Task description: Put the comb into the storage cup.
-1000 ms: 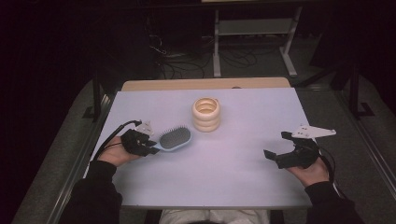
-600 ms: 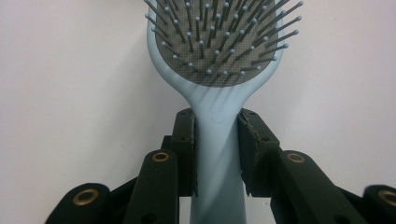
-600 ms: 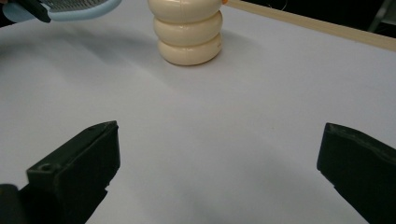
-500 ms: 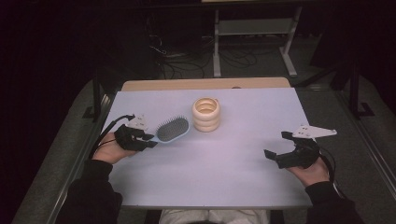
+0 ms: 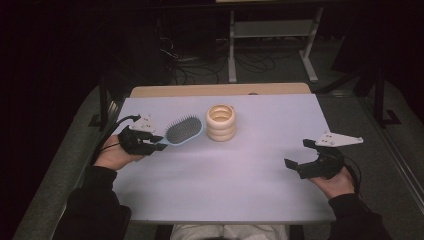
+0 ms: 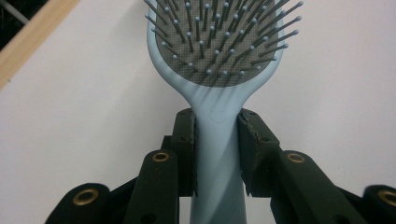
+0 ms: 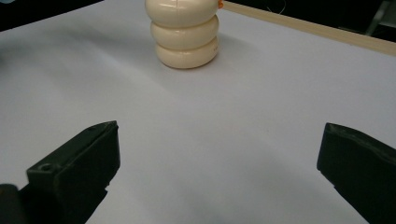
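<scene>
Hairbrush point(image 5: 184, 131) is now lifted off the table point(image 5: 260, 190) and carried toward the ribbed cream holder point(image 5: 221, 122), compared with a second ago, when it was lying lower and nearer the left edge. Right side is unchanged.

Brush is held just left of the holder, near but not touching, bristles up, head tilted toward the holder. Handle is clamped between the pads of the left gripper point(image 6: 217, 154), right at the neck below the head, as is seen in the left gripper view. Right gripper point(image 5: 302, 157) is parked well apart at the right of the table, jaws spread wide, nothing between them.

Risks, judged from this pose:
- Handle is smooth and tapered, and only a narrow band is gripped. Rotation or slip in the pads is likely if the head is swung fast.
- Grip sits at the neck, so the free handle end is hidden under the gripper. If the handle is meant to go into the holder, a regrasp is needed; a drop is possible there.
- Holder is light-looking and unsupported. It can be tipped or pushed by the brush head, since no bracing is provided by the right gripper.
</scene>
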The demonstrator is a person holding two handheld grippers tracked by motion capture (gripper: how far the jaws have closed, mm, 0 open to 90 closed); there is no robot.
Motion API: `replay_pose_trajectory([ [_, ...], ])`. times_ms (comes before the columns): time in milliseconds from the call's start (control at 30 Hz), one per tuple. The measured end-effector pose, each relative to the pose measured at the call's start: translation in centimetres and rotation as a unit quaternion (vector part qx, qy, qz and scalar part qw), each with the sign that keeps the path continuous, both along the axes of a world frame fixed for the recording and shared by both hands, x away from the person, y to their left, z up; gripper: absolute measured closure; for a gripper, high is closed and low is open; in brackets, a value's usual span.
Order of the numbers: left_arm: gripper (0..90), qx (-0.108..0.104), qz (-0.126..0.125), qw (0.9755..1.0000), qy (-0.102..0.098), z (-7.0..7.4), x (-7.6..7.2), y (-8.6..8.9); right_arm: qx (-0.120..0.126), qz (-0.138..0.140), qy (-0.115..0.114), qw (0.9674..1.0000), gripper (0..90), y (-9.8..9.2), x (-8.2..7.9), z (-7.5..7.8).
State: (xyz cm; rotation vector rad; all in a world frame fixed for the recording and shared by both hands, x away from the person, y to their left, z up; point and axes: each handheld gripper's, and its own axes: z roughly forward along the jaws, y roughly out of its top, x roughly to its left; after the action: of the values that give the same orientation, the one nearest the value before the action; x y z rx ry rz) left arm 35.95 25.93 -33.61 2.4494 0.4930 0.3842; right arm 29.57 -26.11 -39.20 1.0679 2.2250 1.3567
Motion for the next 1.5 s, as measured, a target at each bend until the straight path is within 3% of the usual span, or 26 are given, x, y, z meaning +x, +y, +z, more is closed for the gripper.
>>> replay_pose_trajectory([
  [533,70.4,0.005,-0.024,0.9990,-0.037,3.6,0.6,-2.7,-0.010,0.010,-0.010,0.9998,0.0,0.0,0.1,0.7],
  [900,70.4,0.007,-0.033,0.9981,-0.050,4.6,0.8,-4.2,-0.011,0.017,-0.008,0.9998,0.0,0.0,0.3,1.1],
  [1500,70.3,0.005,-0.046,0.9970,-0.061,5.1,1.5,-6.3,-0.021,0.035,-0.007,0.9991,0.0,0.9,2.3,3.8],
])
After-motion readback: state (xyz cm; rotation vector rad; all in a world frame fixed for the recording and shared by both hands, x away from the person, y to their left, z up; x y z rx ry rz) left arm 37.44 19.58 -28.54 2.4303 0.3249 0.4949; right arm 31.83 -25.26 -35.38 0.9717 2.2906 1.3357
